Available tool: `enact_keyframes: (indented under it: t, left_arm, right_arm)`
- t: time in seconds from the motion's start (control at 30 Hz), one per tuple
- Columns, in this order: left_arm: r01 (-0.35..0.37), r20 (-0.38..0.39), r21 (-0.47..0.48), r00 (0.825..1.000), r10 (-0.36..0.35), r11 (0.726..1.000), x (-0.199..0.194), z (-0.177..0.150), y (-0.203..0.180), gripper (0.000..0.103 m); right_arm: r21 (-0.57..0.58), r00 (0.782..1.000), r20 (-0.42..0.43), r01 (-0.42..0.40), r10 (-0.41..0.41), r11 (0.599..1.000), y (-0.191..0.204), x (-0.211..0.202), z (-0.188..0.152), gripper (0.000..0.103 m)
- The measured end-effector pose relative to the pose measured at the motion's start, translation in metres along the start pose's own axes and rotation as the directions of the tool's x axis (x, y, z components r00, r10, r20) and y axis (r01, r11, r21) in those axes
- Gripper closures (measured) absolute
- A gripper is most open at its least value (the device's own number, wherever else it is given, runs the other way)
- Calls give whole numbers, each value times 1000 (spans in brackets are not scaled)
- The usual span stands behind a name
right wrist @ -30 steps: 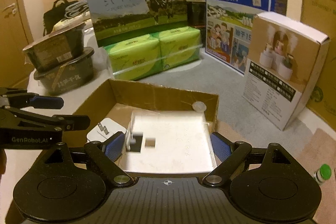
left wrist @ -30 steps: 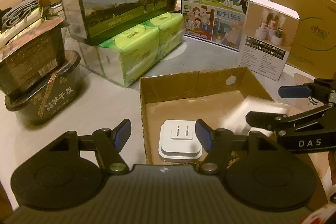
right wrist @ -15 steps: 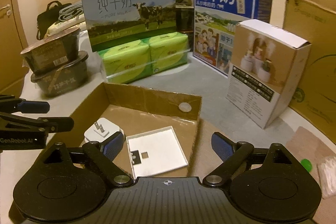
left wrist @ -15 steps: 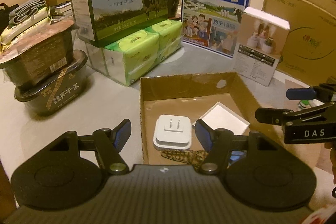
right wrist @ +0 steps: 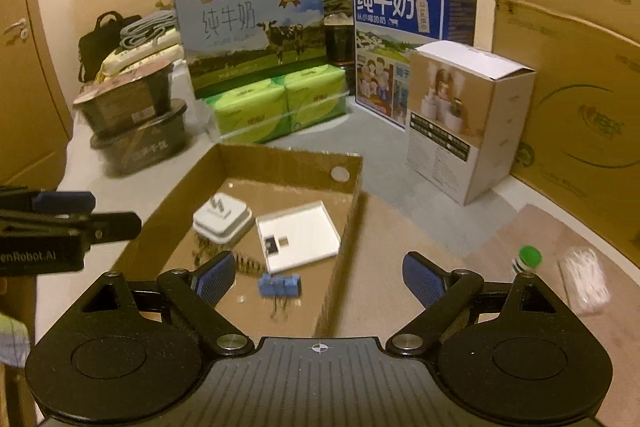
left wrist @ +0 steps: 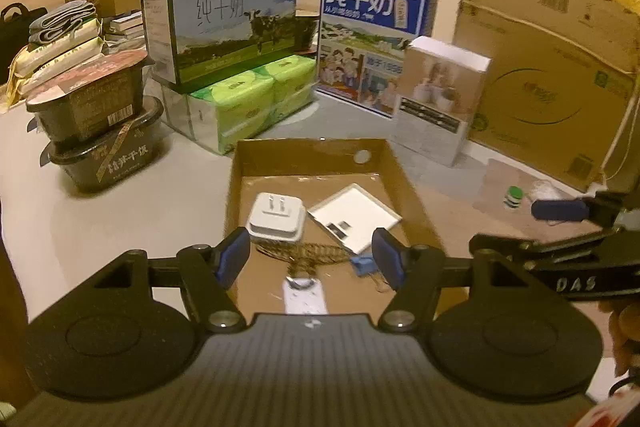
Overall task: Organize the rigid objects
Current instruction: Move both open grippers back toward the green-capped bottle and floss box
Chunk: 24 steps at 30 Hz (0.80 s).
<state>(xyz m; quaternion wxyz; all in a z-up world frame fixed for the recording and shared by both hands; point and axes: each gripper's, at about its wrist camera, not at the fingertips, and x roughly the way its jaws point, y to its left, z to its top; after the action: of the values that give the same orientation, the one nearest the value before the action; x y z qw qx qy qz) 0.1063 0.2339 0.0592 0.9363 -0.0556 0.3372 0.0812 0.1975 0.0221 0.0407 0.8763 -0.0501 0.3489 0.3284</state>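
At about nine o'clock from the cardboard tray (left wrist: 312,153) two dark food tubs (left wrist: 98,123) sit stacked on the pale tabletop (left wrist: 120,219), the upper one tilted. At eleven o'clock a green-and-blue milk carton (left wrist: 224,27) rests on green tissue packs (left wrist: 248,107). The left gripper (left wrist: 312,257) hangs over the tray's near end with its jaws partly apart and nothing between the blue pads. Inside the tray, the white plug adapter (left wrist: 276,221) lies prongs up toward the left, touching a brown patterned strip (left wrist: 308,253) just in front of it; a flat white square lid (left wrist: 354,217) lies at its three o'clock, with a blue binder clip (right wrist: 279,286) nearer the near wall and a small white rectangular item (left wrist: 304,297) at six o'clock. At one o'clock stand a blue milk box (left wrist: 372,43) and a white product box (left wrist: 438,103). The right gripper (right wrist: 319,277) straddles the tray's right wall, jaws wide and empty. At three o'clock, outside the tray, a green-capped bottle (right wrist: 527,259) stands beside a clear packet of swabs (right wrist: 584,279).
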Motion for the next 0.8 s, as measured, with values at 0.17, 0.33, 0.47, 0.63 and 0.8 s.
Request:
enact_keyframes:
  t: [0.17,0.33,0.47,0.63,0.8]
  left_arm:
    - [7,11,-3,1000,-7,1000,-25,-13,-19,39]
    - [20,17,-11,1000,-20,1000,-43,-30,-38,39]
    - [31,19,-23,999,-31,999,-53,-42,-53,39]
    - [52,27,-30,998,-51,998,-62,-52,-73,39]
    - [71,23,-28,997,-71,997,-64,-61,-92,39]
  right_arm:
    - [19,1000,-10,9,-9,1000,-4,-27,-21,13]
    - [40,1000,-17,24,-23,999,-13,-52,-42,13]
    - [59,999,-17,37,-36,998,-22,-71,-57,13]
    - [87,998,-16,62,-61,994,-37,-93,-78,13]
    - [115,995,-21,102,-100,988,-54,-109,-94,13]
